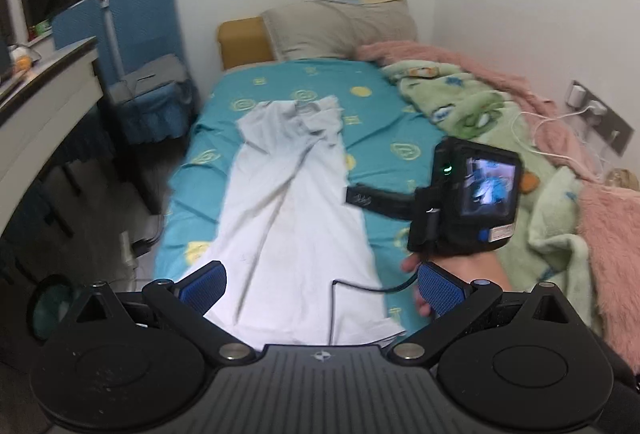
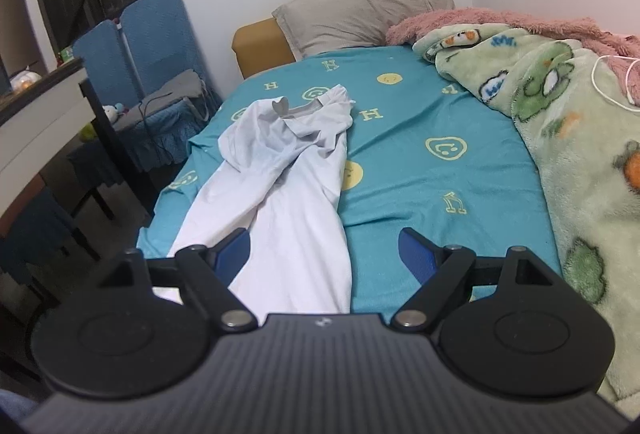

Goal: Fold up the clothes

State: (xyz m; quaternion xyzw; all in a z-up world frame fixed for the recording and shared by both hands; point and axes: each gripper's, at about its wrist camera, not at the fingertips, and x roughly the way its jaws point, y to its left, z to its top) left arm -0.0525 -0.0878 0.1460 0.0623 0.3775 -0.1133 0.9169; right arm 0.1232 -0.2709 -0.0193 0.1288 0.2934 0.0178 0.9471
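A white shirt [image 2: 280,189] lies long and rumpled on the blue bed sheet [image 2: 420,169], collar toward the pillow [image 2: 360,17]. The left claw [image 1: 320,288] and the right claw [image 2: 324,254] are both wide apart, holding nothing, above the shirt's near end.

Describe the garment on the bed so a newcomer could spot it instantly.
Start at the bed with the teal patterned sheet. On its left half, lengthwise, collar toward the grey pillow, lies the white T-shirt, rumpled and partly folded in. It is the only plain white cloth there; the green cartoon blanket and pink fluffy blanket are heaped along the right side.
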